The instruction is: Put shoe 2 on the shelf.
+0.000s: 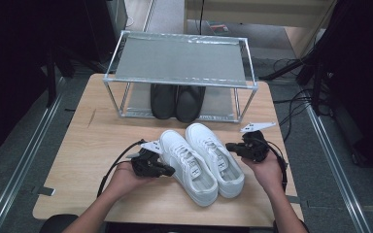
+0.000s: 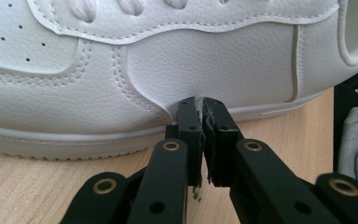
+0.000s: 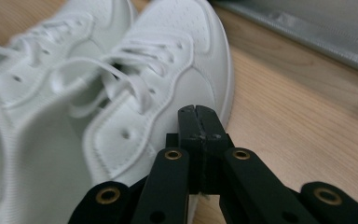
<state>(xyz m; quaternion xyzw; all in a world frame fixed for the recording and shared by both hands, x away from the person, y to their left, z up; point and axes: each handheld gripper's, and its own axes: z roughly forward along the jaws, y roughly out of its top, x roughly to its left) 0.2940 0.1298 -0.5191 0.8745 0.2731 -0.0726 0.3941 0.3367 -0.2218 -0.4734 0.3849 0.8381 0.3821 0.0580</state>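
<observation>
Two white sneakers lie side by side at the table's middle, toes pointing away: the left one (image 1: 187,167) and the right one (image 1: 213,158). My left gripper (image 1: 169,171) is shut with nothing in it. In the left gripper view its tips (image 2: 201,105) rest against the outer side wall of the left sneaker (image 2: 191,60), just above the sole. My right gripper (image 1: 230,146) is also shut and holds nothing. In the right gripper view its tips (image 3: 196,112) sit at the outer side of the right sneaker (image 3: 168,70), with the left sneaker (image 3: 42,51) blurred behind.
A two-level metal shoe rack (image 1: 179,60) stands at the far end of the wooden table (image 1: 87,145). A pair of black shoes (image 1: 177,102) sits on its lower shelf. Bare tabletop lies left of the sneakers and in front of the rack.
</observation>
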